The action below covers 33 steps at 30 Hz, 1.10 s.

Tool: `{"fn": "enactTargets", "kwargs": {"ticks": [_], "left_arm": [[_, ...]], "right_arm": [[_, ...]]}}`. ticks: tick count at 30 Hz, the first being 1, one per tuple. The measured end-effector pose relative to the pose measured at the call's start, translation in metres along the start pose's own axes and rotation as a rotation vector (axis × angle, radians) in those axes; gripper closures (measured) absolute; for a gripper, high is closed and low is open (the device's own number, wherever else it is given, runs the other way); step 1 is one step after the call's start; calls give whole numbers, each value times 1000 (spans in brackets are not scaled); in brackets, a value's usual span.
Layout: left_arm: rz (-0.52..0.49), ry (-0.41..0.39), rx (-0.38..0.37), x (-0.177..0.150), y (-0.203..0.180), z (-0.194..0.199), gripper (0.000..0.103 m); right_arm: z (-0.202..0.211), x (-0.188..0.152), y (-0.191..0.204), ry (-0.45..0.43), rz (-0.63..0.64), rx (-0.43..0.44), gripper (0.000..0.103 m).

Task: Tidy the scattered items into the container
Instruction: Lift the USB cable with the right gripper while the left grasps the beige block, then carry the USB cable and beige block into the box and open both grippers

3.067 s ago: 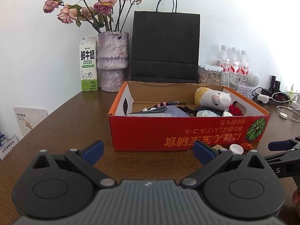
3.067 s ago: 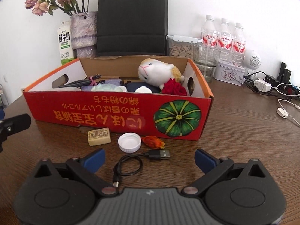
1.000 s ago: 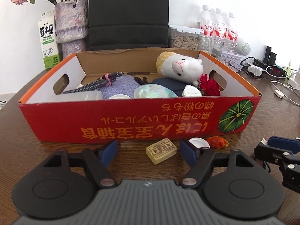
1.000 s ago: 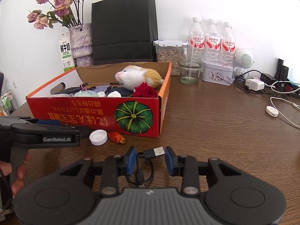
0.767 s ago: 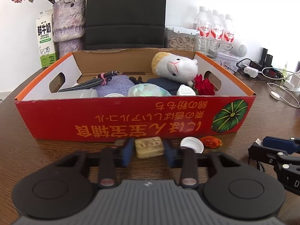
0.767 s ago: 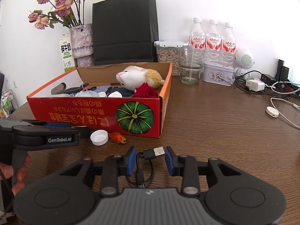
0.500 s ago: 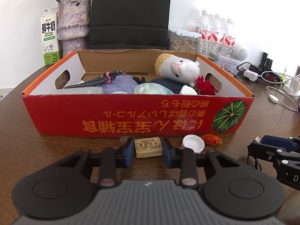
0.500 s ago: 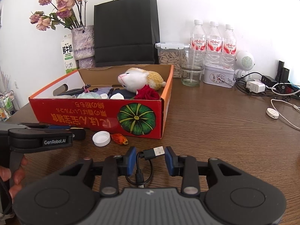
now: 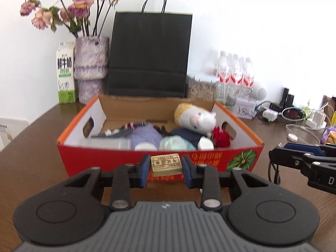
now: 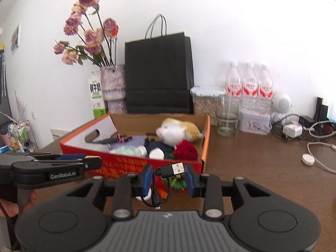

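Observation:
My left gripper (image 9: 166, 166) is shut on a small tan block (image 9: 166, 164) with printed characters, lifted off the table before the front wall of the red cardboard box (image 9: 105, 159). My right gripper (image 10: 168, 174) is shut on a black USB cable (image 10: 171, 171), whose loop hangs below the pads. The box (image 10: 204, 145) holds a plush sheep (image 9: 195, 118), a red rose (image 10: 185, 151), a purple cloth and other items. A white cap and an orange scrap (image 10: 162, 192) show partly behind the right fingers. From the left wrist view the right gripper (image 9: 275, 154) sits at the right edge; from the right wrist view the left gripper (image 10: 93, 161) reaches in from the left.
Behind the box stand a black paper bag (image 9: 149, 54), a vase of dried roses (image 9: 91, 67), a milk carton (image 9: 66, 73), water bottles (image 10: 248, 86), a glass (image 10: 226, 124) and a tin. Chargers and white cables (image 10: 315, 147) lie at the right on the brown table (image 10: 262, 168).
The left jaws closed on the tan block and raised it off the table. The right gripper rose with the cable in its grip. Both views now look higher over the box.

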<state>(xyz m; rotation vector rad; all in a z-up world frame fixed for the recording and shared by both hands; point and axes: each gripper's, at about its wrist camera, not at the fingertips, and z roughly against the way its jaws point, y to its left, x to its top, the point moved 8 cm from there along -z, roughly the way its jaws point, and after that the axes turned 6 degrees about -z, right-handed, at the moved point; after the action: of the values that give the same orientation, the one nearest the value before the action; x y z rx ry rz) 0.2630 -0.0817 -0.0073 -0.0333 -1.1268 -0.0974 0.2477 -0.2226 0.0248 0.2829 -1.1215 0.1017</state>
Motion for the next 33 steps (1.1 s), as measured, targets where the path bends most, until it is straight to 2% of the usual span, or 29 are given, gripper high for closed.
{"fn": "enactTargets", "kwargs": {"ticks": [9,14,18,25,33], "left_arm": [[1,-105,7,51,22,0,70],[22,-128,11,65,41,-15,70],[40,-135,14,69,54,-32,70],[35,-96,26,60,70,-65,70],[-13,-61,70,41,71,-89,70]], "right_arm": [[-22,62,24,-71,28,-11,71],[-54,77,37,-69,9,-1,71],[-86,75,46,-43,3,3,71],[-134,64,50,16,1,-5,71],[-158,42,44,47,55,-45,70]]}}
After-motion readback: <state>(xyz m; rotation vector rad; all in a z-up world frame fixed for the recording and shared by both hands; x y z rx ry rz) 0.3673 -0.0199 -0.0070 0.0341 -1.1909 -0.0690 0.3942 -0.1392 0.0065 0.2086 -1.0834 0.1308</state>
